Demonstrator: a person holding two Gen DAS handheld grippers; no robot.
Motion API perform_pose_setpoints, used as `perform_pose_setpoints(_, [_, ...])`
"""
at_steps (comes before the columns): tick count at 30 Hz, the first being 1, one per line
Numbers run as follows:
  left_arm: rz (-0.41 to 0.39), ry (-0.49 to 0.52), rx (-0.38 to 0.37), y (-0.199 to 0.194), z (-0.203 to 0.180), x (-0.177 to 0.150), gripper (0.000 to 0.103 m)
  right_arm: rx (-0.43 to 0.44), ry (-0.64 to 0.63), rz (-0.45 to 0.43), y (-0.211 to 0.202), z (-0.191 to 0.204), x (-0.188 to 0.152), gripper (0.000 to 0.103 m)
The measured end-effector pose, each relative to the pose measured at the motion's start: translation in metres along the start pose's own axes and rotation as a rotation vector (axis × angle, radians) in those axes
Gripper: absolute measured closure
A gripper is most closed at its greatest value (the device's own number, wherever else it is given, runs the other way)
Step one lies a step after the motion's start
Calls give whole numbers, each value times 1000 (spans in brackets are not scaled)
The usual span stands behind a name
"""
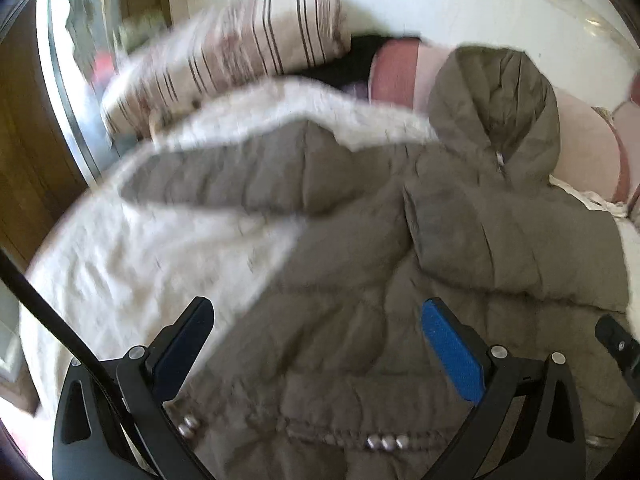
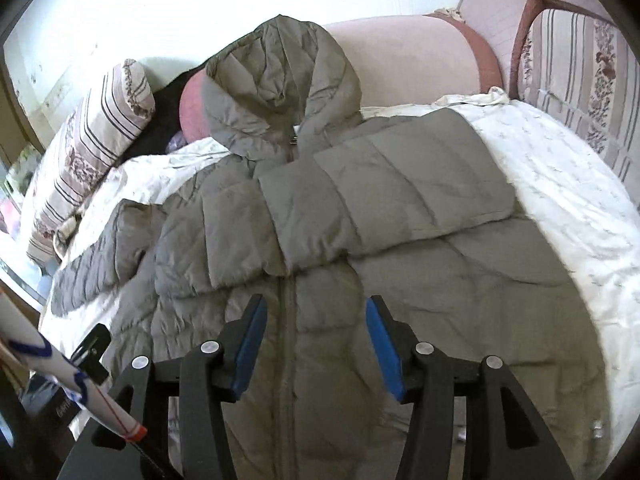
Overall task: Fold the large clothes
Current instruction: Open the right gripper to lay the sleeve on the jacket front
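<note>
A grey-brown hooded puffer jacket lies front up on a white bedspread, hood toward the wall. One sleeve is folded across the chest; the other sleeve stretches out to the left. My right gripper hovers above the zipper line, jaws open, nothing between the blue pads. My left gripper hangs over the jacket's lower left part, jaws wide open and holding nothing. The left wrist view is blurred. The other gripper's tip shows at the right edge there.
A striped, flowered pillow lies at the bed's left, another striped cushion at the right. A pink bolster runs behind the hood by the white wall. A dark garment sits beside the left pillow. A white, blue-patterned sleeve shows lower left.
</note>
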State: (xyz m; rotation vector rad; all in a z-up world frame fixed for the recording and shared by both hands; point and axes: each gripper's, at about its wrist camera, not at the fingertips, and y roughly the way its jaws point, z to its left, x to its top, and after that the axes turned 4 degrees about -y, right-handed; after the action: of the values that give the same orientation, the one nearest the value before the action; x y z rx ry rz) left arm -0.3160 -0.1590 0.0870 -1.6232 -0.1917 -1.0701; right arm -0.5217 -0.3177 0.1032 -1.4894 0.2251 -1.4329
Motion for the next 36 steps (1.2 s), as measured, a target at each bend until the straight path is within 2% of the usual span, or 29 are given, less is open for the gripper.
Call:
perform_pose_setpoints(1, [-2, 8, 10, 2, -3, 0, 0, 6, -5, -7, 4, 1, -2, 47])
perform_pose_setpoints(3, [23, 15, -26, 10, -8, 2, 0, 18, -31, -25, 15, 4, -11, 47])
perform_pose_setpoints(6, [50, 47, -30, 23, -20, 3, 0, 28, -74, 32, 32, 10, -14, 47])
perform_pose_setpoints(10, [65, 86, -38, 35, -33, 3, 0, 85, -119, 39, 40, 21, -11, 47])
perform_pose_setpoints(14, [78, 110, -38, 42, -38, 0, 0, 111, -95, 90, 53, 19, -11, 47])
perform_pose_setpoints(26, [87, 130, -5, 43, -37, -12, 0, 105, -30, 34, 29, 1, -4, 46])
perform_pose_setpoints(36, [151, 135, 31, 64, -36, -24, 0, 98, -44, 47, 34, 0, -4, 44])
